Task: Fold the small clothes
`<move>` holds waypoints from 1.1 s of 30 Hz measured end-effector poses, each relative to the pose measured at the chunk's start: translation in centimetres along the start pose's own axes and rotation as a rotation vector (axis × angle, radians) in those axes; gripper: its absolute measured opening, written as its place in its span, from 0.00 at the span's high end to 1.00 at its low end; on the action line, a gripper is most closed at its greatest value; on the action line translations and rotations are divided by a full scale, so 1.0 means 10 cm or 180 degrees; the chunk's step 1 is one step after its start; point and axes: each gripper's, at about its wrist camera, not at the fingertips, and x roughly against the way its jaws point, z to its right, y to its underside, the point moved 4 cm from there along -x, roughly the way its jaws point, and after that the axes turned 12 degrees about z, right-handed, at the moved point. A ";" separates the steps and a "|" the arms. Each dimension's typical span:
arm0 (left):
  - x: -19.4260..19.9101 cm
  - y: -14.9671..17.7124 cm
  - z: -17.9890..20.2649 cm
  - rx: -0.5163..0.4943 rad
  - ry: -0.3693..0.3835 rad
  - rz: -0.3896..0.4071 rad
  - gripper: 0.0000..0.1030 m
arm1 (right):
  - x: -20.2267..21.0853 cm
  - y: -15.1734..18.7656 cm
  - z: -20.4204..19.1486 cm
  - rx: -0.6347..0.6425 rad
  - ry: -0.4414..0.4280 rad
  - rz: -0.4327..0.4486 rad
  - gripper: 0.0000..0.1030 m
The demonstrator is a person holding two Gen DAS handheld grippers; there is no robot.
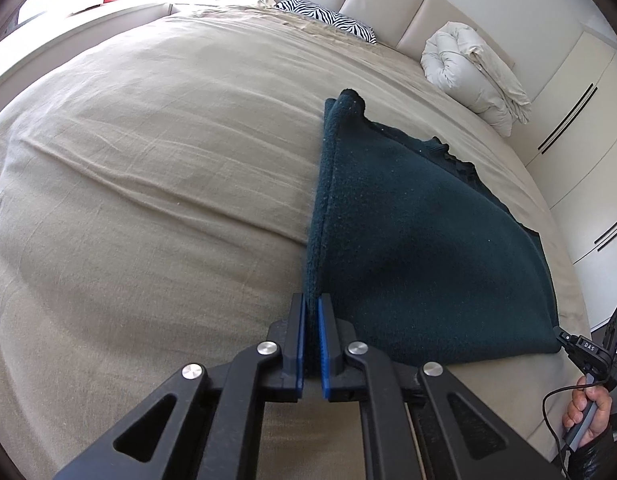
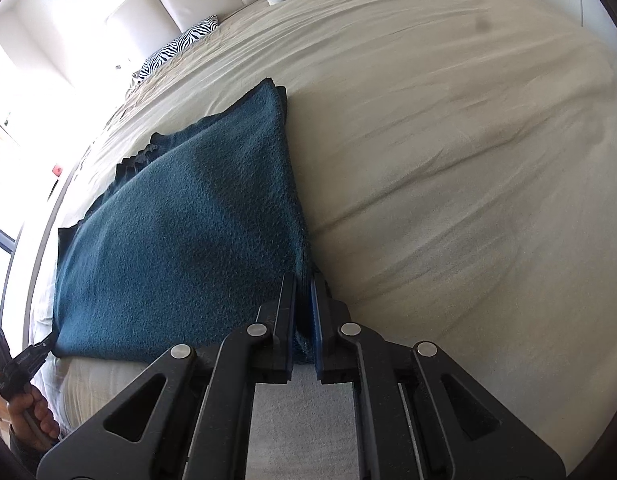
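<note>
Spanning the near part of the bed (image 1: 148, 160), a dark teal garment (image 1: 408, 240) is held stretched between the two grippers, its far portion lying on the beige cover. The left gripper (image 1: 311, 320) is clenched on the garment's near left corner, with doubled fabric pinched between the blue pads. The right gripper (image 2: 304, 300) is likewise clamped on the near right corner, and layers are seen bunched between its fingers. A fold appears to be partly made, since stacked edges are visible at the far corner. Trouble could arise if one corner is lifted faster than the other: the layers would be skewed and the edges misaligned. A shallow pinch on the thick fleece-like cloth could also let an inner layer slide free, so that the fold is spoiled.
</note>
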 end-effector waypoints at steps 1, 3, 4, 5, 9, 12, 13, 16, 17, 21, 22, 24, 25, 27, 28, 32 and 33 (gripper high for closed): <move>0.01 0.01 -0.01 0.0021 0.0000 -0.0006 0.93 | 0.00 0.00 -0.01 0.0020 0.0017 -0.0008 0.94; 0.03 0.04 -0.03 0.0047 0.0001 -0.0023 0.93 | -0.01 0.00 -0.03 0.0088 0.0074 -0.0022 0.95; 0.03 0.04 -0.04 0.0048 -0.0001 -0.0027 0.93 | -0.01 -0.01 -0.04 0.0121 0.0101 -0.0020 0.95; 0.03 0.04 -0.04 0.0056 0.0002 -0.0032 0.93 | 0.00 -0.01 -0.05 0.0137 0.0128 -0.0019 0.95; -0.01 0.01 -0.09 0.0184 0.0090 -0.0037 0.92 | -0.03 0.00 -0.03 0.0101 0.0119 -0.0043 0.95; -0.03 -0.01 -0.16 0.0297 0.0150 -0.0038 0.87 | -0.02 0.01 0.01 0.0042 0.0055 -0.0066 0.95; -0.03 0.00 -0.16 0.0310 0.0169 -0.0042 0.86 | -0.02 0.01 0.02 0.0032 0.0046 -0.0068 0.95; 0.01 -0.02 -0.14 0.0278 0.0161 -0.0049 0.76 | 0.00 0.02 0.03 -0.0029 0.0023 -0.0064 0.94; 0.05 -0.04 -0.13 0.0272 0.0121 -0.0034 0.73 | 0.00 0.02 0.04 -0.0066 0.0009 -0.0072 0.94; 0.32 -0.26 -0.11 0.0184 -0.0144 0.0264 0.57 | 0.17 -0.08 0.10 -0.0189 0.0148 0.0018 0.74; 0.36 -0.35 -0.05 0.0109 -0.0145 0.0347 0.56 | 0.26 -0.14 0.10 -0.0163 0.0208 0.0135 0.73; 0.35 -0.51 0.16 -0.0138 -0.0138 0.0463 0.52 | 0.41 -0.31 0.04 -0.0163 0.0185 0.0366 0.73; 0.29 -0.58 0.30 -0.0283 -0.0100 0.0484 0.48 | 0.44 -0.39 -0.03 -0.0184 0.0090 0.0433 0.73; 0.10 -0.71 0.60 -0.0589 -0.0072 0.0559 0.47 | 0.36 -0.52 -0.29 -0.0182 -0.0220 0.0401 0.72; -0.03 -0.76 0.74 -0.0755 -0.0106 0.0595 0.46 | 0.26 -0.56 -0.46 -0.0126 -0.0369 0.0329 0.72; -0.55 -0.94 1.18 -0.1254 -0.0286 0.0666 0.46 | -0.28 -0.64 -1.15 -0.0037 -0.0805 0.0076 0.72; -0.68 -0.96 1.26 -0.1358 -0.0340 0.0666 0.46 | -0.43 -0.64 -1.31 -0.0060 -0.0897 -0.0013 0.72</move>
